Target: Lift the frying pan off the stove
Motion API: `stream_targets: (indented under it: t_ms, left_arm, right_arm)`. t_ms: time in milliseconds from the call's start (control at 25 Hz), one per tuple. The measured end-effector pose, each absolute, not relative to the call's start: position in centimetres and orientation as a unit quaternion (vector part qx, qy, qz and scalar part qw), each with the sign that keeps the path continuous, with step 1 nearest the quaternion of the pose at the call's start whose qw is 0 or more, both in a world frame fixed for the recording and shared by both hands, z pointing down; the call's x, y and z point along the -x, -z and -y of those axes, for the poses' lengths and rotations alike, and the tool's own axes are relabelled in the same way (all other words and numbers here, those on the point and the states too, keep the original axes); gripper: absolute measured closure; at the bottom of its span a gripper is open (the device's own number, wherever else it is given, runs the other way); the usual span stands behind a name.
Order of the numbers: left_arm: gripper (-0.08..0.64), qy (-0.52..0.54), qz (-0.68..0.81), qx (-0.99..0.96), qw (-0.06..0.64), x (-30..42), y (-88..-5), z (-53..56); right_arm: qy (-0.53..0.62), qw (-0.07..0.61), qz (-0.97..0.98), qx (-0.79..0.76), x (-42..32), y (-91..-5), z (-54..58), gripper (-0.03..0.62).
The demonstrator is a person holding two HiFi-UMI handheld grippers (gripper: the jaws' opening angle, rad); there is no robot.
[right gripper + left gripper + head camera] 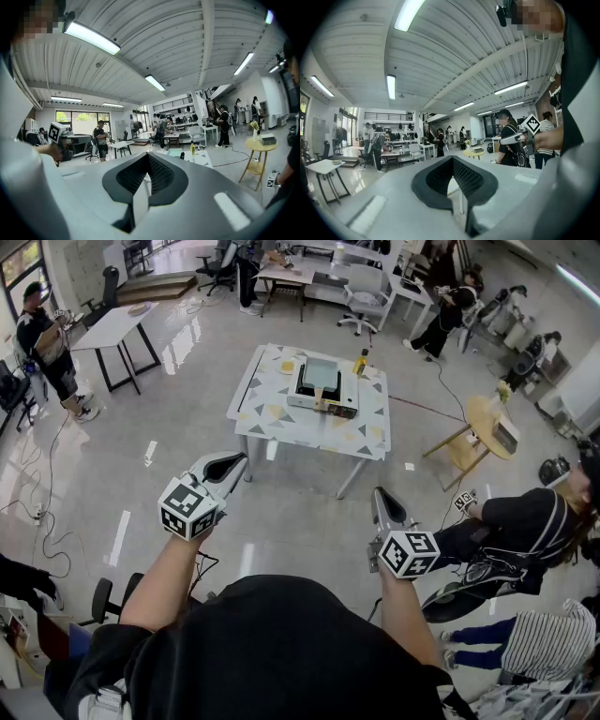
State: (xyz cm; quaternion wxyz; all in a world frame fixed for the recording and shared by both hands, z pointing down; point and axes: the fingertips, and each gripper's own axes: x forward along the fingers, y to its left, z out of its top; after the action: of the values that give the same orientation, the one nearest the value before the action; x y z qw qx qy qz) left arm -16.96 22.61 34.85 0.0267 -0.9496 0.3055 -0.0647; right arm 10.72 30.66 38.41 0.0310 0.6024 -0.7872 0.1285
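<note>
We hold the left gripper (234, 461) and the right gripper (380, 495) out in front. Each has its fingers (436, 178) pressed together with nothing between them. The frying pan (320, 374) sits on the stove (302, 399), well ahead of both sets of fingers, roughly between the lines they point along and far out of reach.

We judge it a stiff metal pan, fairly heavy for one grip. Lifted by its handle it would likely tip nose-down, and a smooth handle could twist in the fingers. So we would open the fingers wide and clamp across the handle close to the pan body. From here the handle is too small to make out surely.

We count one pan, one stove, one table (272, 423) under them, one yellow bottle (360, 363) just beside the stove, and two grippers.
</note>
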Motion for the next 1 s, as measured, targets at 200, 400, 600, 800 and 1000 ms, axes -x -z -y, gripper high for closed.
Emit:
stream_targets:
  t_ms: [200, 400, 600, 800, 1000]
  left_arm:
    - [0.56, 0.069, -0.299, 0.952, 0.015, 16.8, -35.3, -22.8]
    - [0.56, 0.069, -0.302, 0.951, 0.004, 16.8, -35.7, -22.9]
    - [0.557, 0.071, -0.312, 0.947, -0.002, 16.9, -36.3, -22.4]
    - [0.523, 0.068, -0.327, 0.942, -0.01, 16.9, -36.5, -22.2]
    - [0.479, 0.067, -0.329, 0.942, -0.015, 16.2, -36.6, -22.6]
  right_arm:
    - [-0.127, 0.032, 0.789, -0.601, -10.4, -38.5, -30.3, 0.566]
    - [-0.126, 0.036, 0.792, -0.597, -10.2, -38.7, -30.3, 0.566]
    - [-0.122, 0.026, 0.795, -0.594, -10.2, -38.7, -30.3, 0.565]
    - [-0.114, 0.016, 0.807, -0.579, -10.0, -38.4, -30.7, 0.523]
    - [-0.112, 0.017, 0.814, -0.57, -10.4, -38.6, -31.2, 0.448]
